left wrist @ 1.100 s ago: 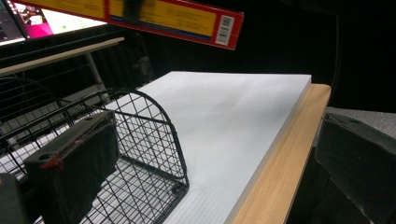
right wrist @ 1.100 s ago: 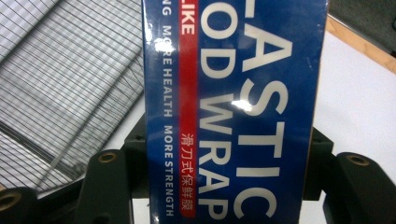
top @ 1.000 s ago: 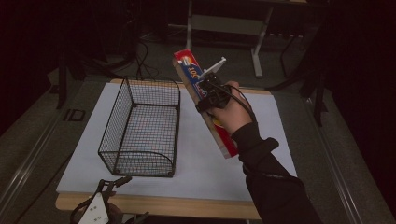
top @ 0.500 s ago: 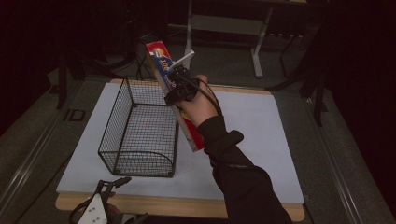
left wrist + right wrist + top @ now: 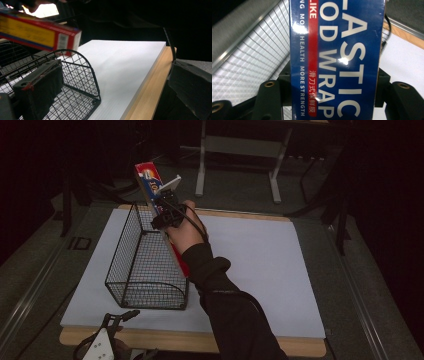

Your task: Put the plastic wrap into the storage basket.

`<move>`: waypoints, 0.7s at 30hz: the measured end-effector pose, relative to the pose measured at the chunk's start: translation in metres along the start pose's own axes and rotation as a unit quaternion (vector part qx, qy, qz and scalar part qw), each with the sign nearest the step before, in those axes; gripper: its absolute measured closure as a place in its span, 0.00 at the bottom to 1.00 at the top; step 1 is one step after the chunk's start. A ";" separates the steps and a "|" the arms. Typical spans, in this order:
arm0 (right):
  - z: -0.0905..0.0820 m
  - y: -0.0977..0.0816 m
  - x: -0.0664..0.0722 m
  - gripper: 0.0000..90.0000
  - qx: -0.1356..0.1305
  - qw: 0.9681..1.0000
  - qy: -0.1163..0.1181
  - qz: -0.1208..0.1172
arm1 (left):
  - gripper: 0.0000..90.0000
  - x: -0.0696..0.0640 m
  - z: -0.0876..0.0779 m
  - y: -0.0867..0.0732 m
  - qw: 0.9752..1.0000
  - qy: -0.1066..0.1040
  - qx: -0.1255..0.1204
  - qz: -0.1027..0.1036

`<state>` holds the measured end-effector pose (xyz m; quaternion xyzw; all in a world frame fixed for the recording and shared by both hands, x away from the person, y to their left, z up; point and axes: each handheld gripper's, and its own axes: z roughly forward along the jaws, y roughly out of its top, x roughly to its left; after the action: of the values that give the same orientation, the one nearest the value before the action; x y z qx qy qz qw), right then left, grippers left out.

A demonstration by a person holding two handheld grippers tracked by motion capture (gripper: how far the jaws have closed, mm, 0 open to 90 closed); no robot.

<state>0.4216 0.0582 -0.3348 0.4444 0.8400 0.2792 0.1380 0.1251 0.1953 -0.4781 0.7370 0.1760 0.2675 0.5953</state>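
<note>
Basket, wrap box above

White sheet covers wooden table.

One plastic wrap box, one wire basket, two grippers

Wire basket is sitting on the worktop, left half. Plastic wrap box is hanging tilted over the basket's right rim, clamped in the right gripper. Left gripper is sitting at the near edge, in front of the basket.
</note>
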 end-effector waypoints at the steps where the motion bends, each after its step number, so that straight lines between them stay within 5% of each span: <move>1: 0.002 0.000 0.002 0.44 -0.005 1.000 0.004 0.001 | 0.00 0.000 0.000 0.000 1.000 0.000 0.000 0.000; 7: 0.013 -0.002 0.014 0.44 -0.023 0.999 0.030 0.018 | 0.00 0.000 -0.001 0.000 1.000 0.000 -0.003 0.001; 21: 0.053 -0.024 0.028 0.44 -0.009 0.999 0.022 0.023 | 0.00 -0.001 0.000 0.001 1.000 0.000 -0.002 0.001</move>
<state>0.4154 0.0885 -0.3911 0.4558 0.8301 0.2994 0.1166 0.1242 0.1951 -0.4776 0.7359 0.1741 0.2684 0.5967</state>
